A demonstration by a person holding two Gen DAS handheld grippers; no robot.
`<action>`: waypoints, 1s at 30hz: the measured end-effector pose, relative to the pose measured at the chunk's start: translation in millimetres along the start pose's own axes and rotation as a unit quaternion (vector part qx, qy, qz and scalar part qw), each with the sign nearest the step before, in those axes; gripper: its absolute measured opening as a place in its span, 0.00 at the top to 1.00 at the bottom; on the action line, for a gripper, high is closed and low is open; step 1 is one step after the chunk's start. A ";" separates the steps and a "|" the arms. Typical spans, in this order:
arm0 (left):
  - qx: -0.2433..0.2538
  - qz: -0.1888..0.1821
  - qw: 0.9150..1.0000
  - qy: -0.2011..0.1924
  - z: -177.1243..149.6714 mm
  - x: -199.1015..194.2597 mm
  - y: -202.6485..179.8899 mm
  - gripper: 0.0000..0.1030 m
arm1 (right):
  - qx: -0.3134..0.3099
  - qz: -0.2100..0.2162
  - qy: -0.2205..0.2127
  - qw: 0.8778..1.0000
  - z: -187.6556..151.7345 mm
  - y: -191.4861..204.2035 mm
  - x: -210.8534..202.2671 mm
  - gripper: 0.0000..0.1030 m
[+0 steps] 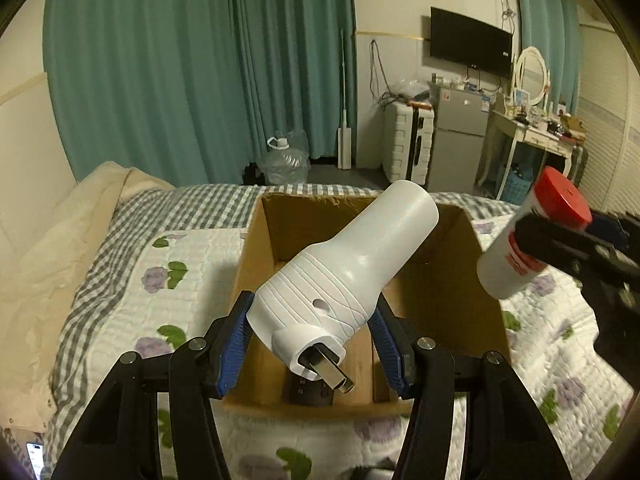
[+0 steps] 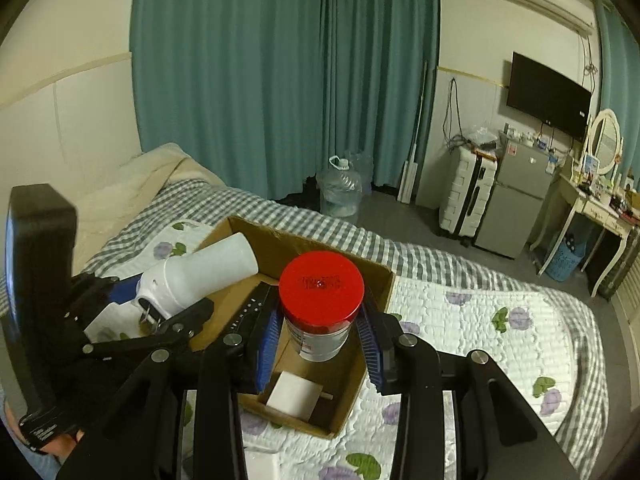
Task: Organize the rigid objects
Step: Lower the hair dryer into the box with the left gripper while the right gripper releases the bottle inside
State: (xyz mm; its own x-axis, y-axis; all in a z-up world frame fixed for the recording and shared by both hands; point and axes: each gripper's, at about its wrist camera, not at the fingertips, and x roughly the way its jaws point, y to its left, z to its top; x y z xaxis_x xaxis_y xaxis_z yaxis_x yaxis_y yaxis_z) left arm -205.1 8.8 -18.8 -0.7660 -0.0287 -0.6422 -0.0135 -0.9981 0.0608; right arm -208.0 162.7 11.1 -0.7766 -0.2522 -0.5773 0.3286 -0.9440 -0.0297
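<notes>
My left gripper (image 1: pixel 310 322) is shut on a white plug-in device (image 1: pixel 348 264) with metal prongs, held tilted above the open cardboard box (image 1: pixel 452 296) on the bed. My right gripper (image 2: pixel 320 328) is shut on a white jar with a red lid (image 2: pixel 321 286), held upright over the same box (image 2: pixel 352 384). The jar (image 1: pixel 532 236) and right gripper show at the right of the left wrist view. The device (image 2: pixel 200 276) and left gripper show at the left of the right wrist view. A white flat item (image 2: pixel 294 396) and a dark remote-like object (image 2: pixel 250 308) lie inside the box.
The box sits on a floral quilt (image 2: pixel 480 340) over a checked bedsheet. Beyond the bed are teal curtains, a water jug (image 2: pixel 340 192), a white suitcase (image 2: pixel 466 192), a small fridge (image 2: pixel 516 200) and a dressing table (image 2: pixel 592 208).
</notes>
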 end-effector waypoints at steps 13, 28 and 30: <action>0.009 0.003 0.999 0.037 -8.7 59.1 -21.3 0.44 | 0.033 0.017 0.038 0.999 -25.0 -24.7 49.6 0.65; 0.018 0.000 0.999 0.032 -9.3 52.9 -27.3 0.34 | 0.042 0.009 0.042 0.998 -26.0 -30.6 57.3 0.65; 0.015 0.002 0.999 0.028 -6.4 51.1 -24.4 0.34 | 0.042 0.011 0.044 0.998 -26.3 -30.1 60.0 0.65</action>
State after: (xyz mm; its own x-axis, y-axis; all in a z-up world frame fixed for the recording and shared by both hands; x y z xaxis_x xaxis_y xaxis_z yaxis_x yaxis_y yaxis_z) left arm -239.9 31.3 -58.0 -0.7283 -0.0362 -0.6843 -0.0313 -0.9958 0.0860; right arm -250.4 181.6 -44.1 -0.7185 -0.2569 -0.6464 0.2957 -0.9540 0.0506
